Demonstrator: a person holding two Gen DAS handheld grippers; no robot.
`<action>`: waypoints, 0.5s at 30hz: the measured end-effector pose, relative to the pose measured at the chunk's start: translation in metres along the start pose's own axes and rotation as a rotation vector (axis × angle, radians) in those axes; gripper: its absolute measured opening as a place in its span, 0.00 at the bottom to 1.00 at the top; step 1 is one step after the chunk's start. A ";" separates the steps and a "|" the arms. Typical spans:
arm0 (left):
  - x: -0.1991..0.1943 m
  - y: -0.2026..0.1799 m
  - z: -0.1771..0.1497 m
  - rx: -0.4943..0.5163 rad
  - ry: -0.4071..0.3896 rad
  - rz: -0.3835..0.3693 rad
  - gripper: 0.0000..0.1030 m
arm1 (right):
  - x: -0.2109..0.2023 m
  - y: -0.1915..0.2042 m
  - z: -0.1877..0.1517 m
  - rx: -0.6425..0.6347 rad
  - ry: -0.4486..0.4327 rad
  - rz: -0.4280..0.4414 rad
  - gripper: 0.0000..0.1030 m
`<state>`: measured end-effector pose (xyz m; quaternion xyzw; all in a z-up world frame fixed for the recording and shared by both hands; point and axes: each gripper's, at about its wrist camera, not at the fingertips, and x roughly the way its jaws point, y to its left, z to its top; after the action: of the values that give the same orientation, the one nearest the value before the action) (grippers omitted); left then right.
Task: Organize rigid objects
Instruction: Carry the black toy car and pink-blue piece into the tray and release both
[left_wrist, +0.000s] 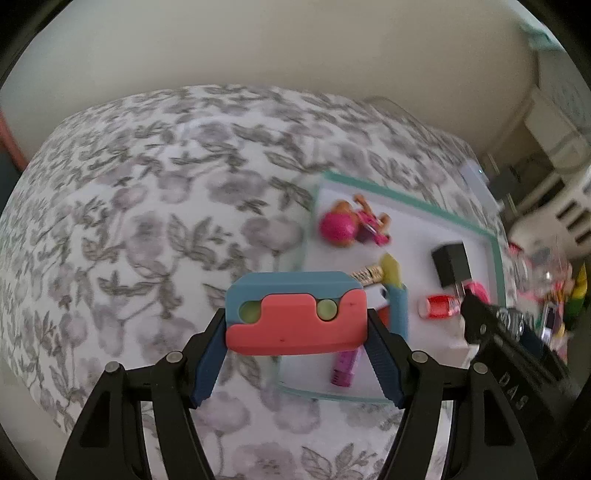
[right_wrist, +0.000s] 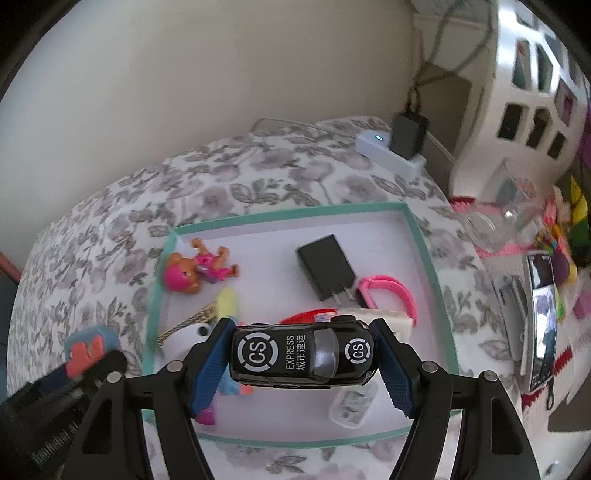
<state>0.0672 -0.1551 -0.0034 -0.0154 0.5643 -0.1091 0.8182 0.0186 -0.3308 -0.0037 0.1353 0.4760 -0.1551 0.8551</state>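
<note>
Left wrist: my left gripper (left_wrist: 296, 334) fingers clamp a blue-and-coral block (left_wrist: 295, 312) over the floral desk (left_wrist: 129, 221), beside the teal-rimmed tray (left_wrist: 495, 251).
Right wrist: my right gripper (right_wrist: 304, 356) fingers clamp a black toy car (right_wrist: 303, 354) above the tray (right_wrist: 424, 243).

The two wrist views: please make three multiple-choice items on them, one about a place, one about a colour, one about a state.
1. Where does the doll lie?
A. inside the tray
B. on the flowered cloth outside the tray
C. on the power strip

2. What colour is the tray's rim?
A. red
B. teal green
C. black

3. What does the right tool do?
A. stands open and empty
B. grips the toy car
C. grips the charger

Answers:
1 A: the doll rests on the white floor within the tray.
2 B: the rim is teal green all around.
3 B: the right tool has the black toy car between its blue pads.
</note>
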 end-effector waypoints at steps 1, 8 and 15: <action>0.003 -0.005 -0.001 0.018 0.010 0.000 0.70 | 0.001 -0.003 0.000 0.006 0.004 -0.001 0.74; 0.023 -0.017 -0.011 0.077 0.086 0.013 0.70 | 0.009 0.001 -0.003 -0.029 0.030 -0.007 0.74; 0.032 -0.014 -0.011 0.084 0.100 0.039 0.70 | 0.017 0.009 -0.004 -0.068 0.059 -0.012 0.74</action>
<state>0.0658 -0.1738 -0.0350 0.0353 0.5995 -0.1172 0.7909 0.0274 -0.3229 -0.0196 0.1076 0.5068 -0.1399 0.8438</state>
